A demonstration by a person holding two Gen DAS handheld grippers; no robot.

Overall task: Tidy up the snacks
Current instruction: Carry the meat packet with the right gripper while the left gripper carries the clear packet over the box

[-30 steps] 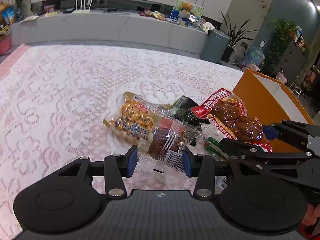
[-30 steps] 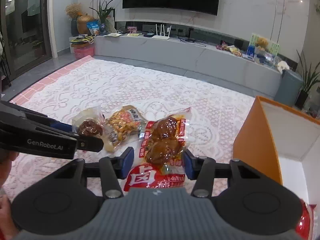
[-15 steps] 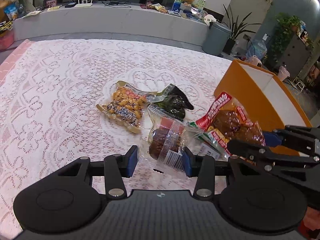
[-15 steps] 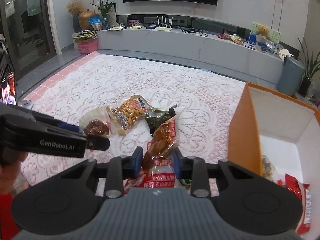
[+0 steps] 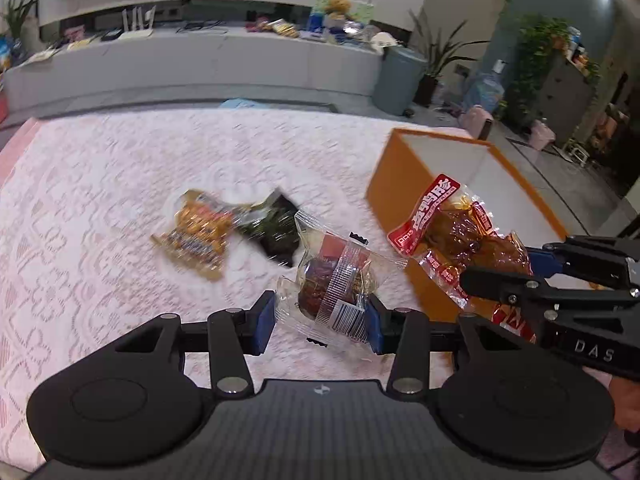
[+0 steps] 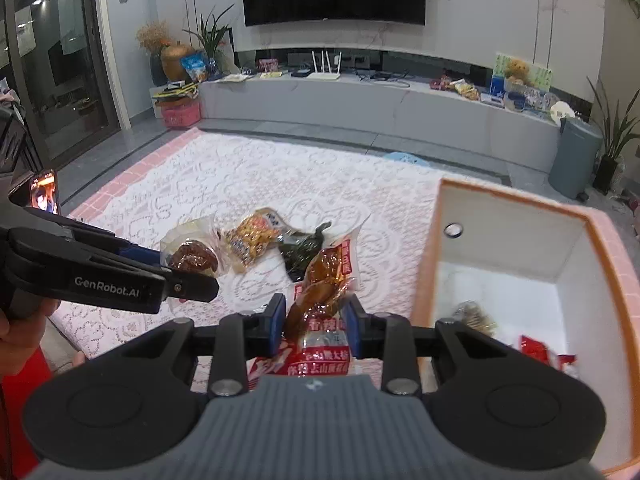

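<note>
- Right wrist view: right gripper [image 6: 313,323] clamped on red meat packet [image 6: 320,280], orange box [image 6: 520,264] open just to right.
- Left gripper [image 5: 320,322] clamped on clear cake packet [image 5: 334,280], farther from box.

We see the box [image 6: 508,236] at three o'clock of two packets [image 6: 256,240] lying side by side on the cloth [image 6: 224,184]; more packets [image 6: 536,350] lie inside it.

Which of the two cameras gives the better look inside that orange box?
The right wrist view: it looks down into the orange box, showing white walls and packets on its floor. The left wrist view shows mainly its orange outer side and rim, not the floor.
</note>
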